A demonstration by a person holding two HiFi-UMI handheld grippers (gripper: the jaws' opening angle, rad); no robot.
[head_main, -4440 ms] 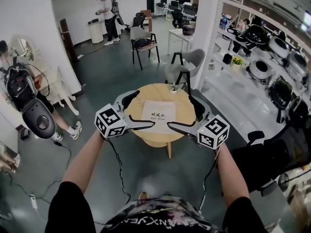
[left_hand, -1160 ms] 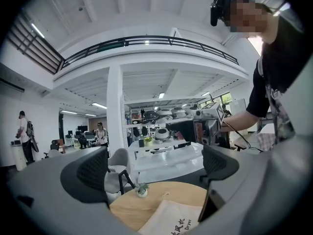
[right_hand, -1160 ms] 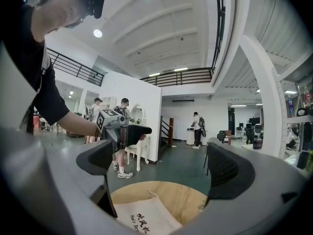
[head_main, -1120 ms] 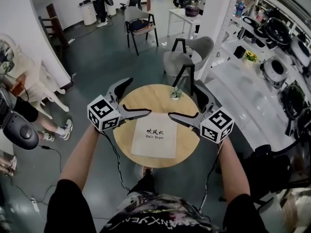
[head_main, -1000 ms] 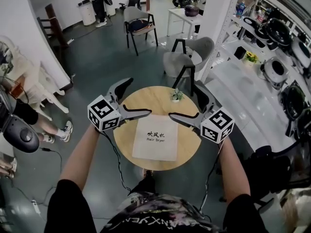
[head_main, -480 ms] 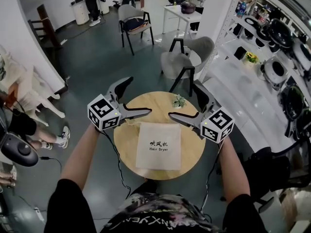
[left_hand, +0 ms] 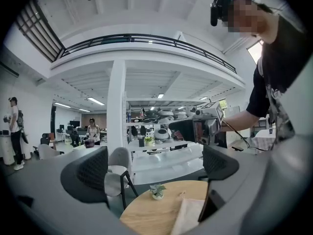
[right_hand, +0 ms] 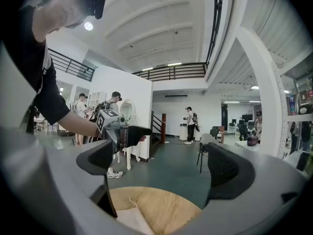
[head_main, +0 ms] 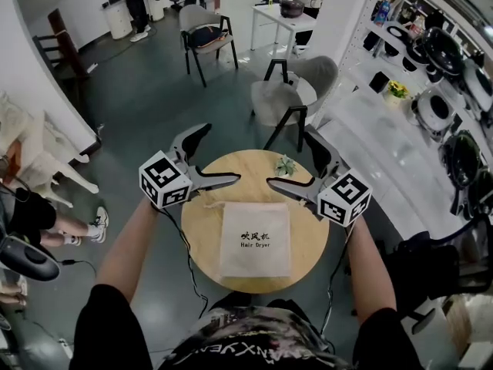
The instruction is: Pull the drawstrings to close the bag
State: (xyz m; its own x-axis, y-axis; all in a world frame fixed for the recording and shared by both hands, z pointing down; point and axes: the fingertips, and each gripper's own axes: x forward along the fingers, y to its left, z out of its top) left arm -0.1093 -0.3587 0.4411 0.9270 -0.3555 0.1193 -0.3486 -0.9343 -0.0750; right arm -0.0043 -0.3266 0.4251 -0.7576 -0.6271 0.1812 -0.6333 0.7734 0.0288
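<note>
We hold both pairs of fingers spread wide, with nothing between them. Our left gripper [left_hand: 155, 168] and right gripper [right_hand: 164, 163] hover over the far half of the round wooden table [head_main: 202, 230], tips pointing toward each other and clear of the bag. The beige drawstring bag [head_main: 255, 239] lies flat near the table's middle, printed side up, its mouth toward the far edge. A small potted plant [head_main: 286, 164] stands at the far rim, with a grey chair [head_main: 296, 91] on the floor beyond.
</note>
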